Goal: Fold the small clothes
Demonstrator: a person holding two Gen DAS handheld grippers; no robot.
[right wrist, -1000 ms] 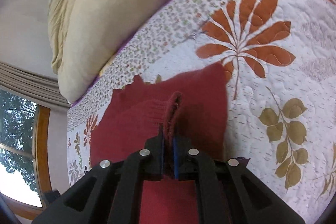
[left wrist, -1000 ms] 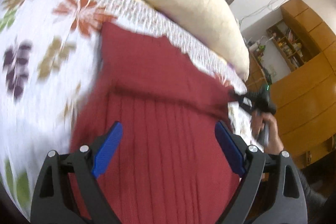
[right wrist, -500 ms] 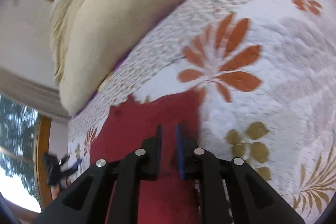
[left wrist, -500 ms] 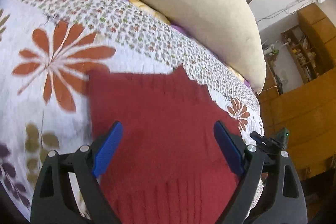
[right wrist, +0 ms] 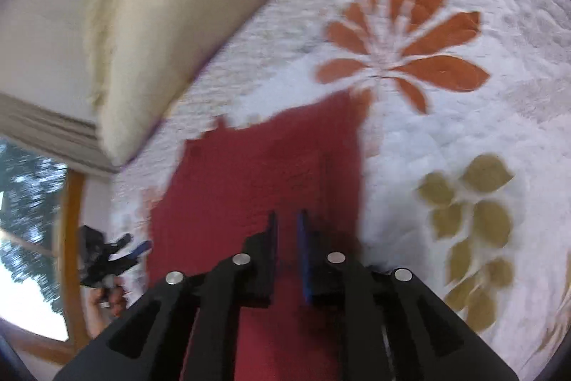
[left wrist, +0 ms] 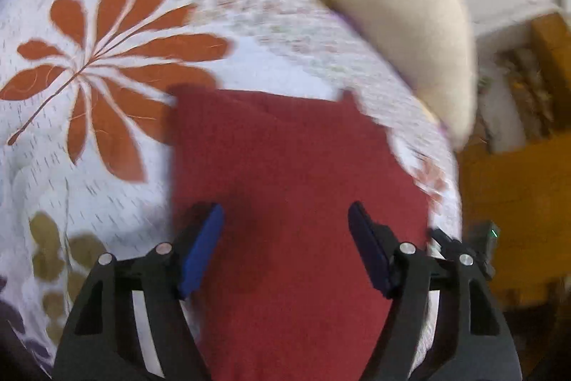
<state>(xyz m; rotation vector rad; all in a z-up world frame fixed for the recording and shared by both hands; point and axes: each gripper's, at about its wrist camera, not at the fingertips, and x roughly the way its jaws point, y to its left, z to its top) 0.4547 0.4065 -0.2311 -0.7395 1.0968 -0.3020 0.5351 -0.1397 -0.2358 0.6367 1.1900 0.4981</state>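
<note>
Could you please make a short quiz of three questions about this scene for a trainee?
1. True or false: the left gripper is clamped on the red garment.
2. What lies directly under the garment: A) a wooden floor, B) the floral quilt, C) a chair?
3. Fill in: a cream ____ lies beyond the garment's far edge.

Key:
1. False; its jaws stand wide apart over the cloth.
2. B.
3. Pillow.

a bed under a white floral quilt (left wrist: 107,174) carries a flat red garment (left wrist: 285,174) and a cream pillow (left wrist: 410,6).
</note>
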